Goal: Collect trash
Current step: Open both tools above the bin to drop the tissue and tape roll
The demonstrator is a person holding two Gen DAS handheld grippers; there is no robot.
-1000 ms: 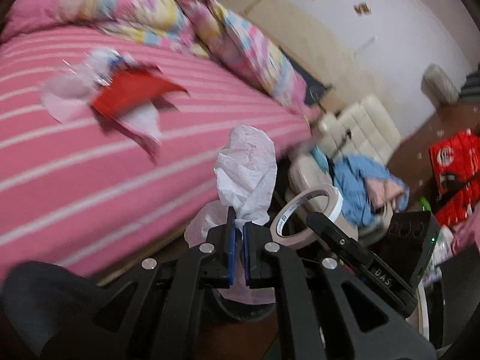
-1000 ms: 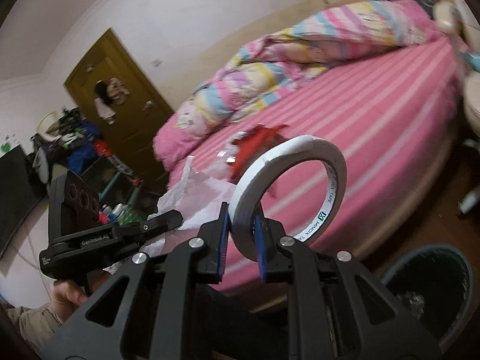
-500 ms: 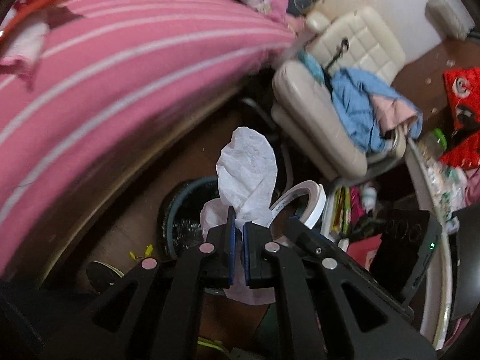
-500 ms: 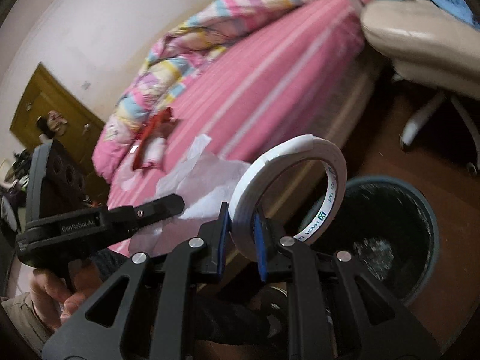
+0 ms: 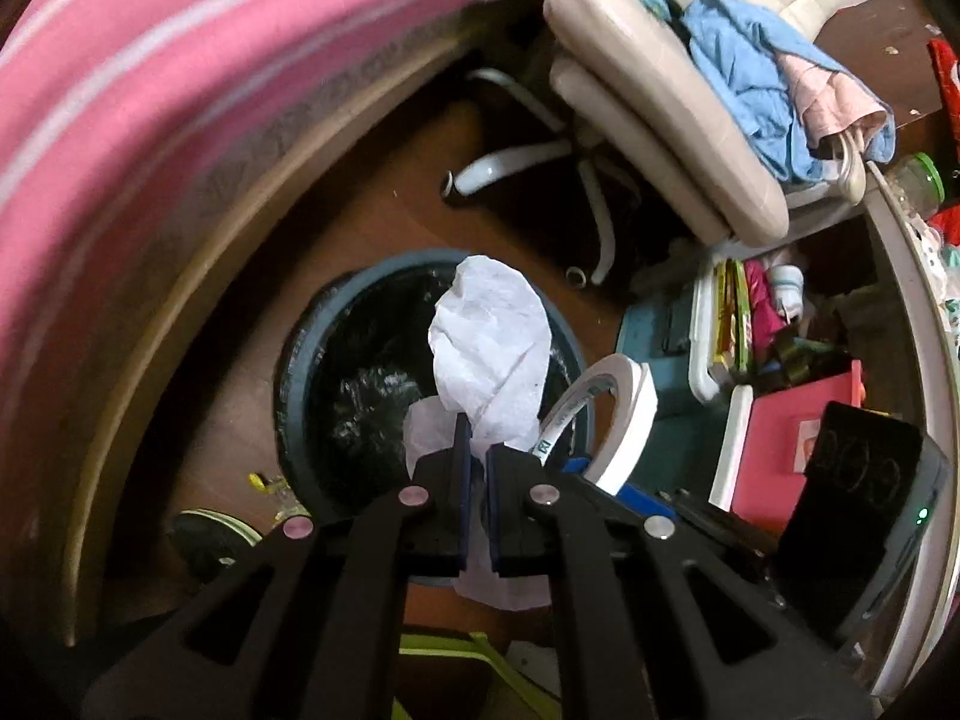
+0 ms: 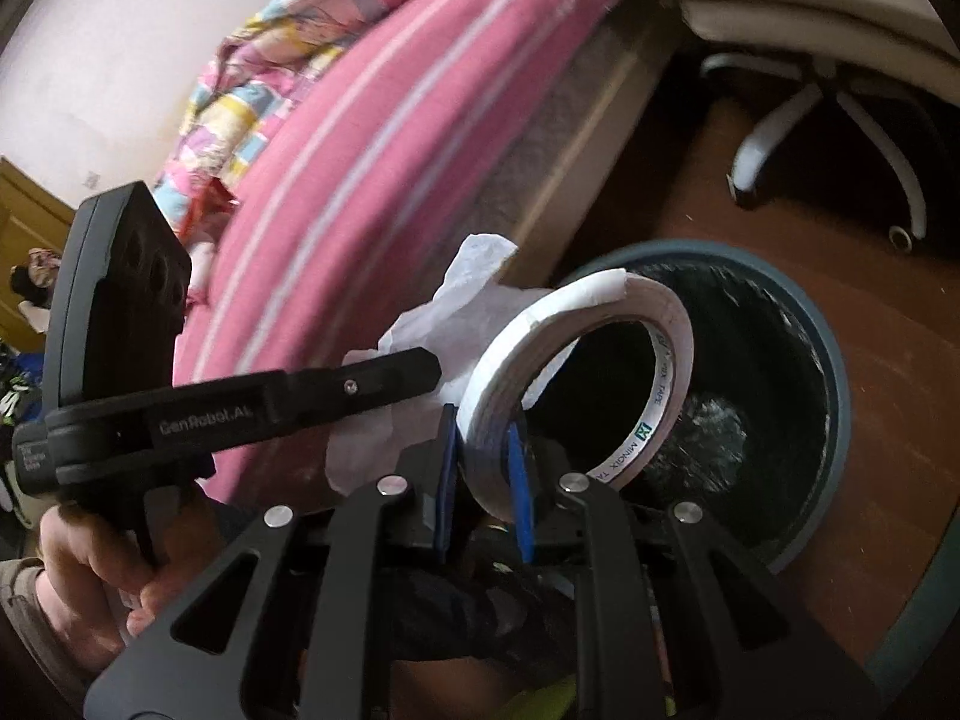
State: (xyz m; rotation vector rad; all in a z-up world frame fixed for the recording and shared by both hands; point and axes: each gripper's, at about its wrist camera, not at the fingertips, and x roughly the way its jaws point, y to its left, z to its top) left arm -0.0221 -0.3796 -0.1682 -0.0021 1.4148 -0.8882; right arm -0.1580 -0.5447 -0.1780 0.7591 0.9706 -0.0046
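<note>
Left wrist: my left gripper (image 5: 474, 462) clamps tissue (image 5: 489, 354) above bin (image 5: 288, 372) | right gripper (image 6: 483, 438) pinches tape roll (image 6: 600, 312), jaws barely apart

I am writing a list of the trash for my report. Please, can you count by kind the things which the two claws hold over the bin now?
Crumpled white tissue, in the left claw: 1
White tape roll, in the right claw: 1
Total: 2, both above the dark round bin.
</note>
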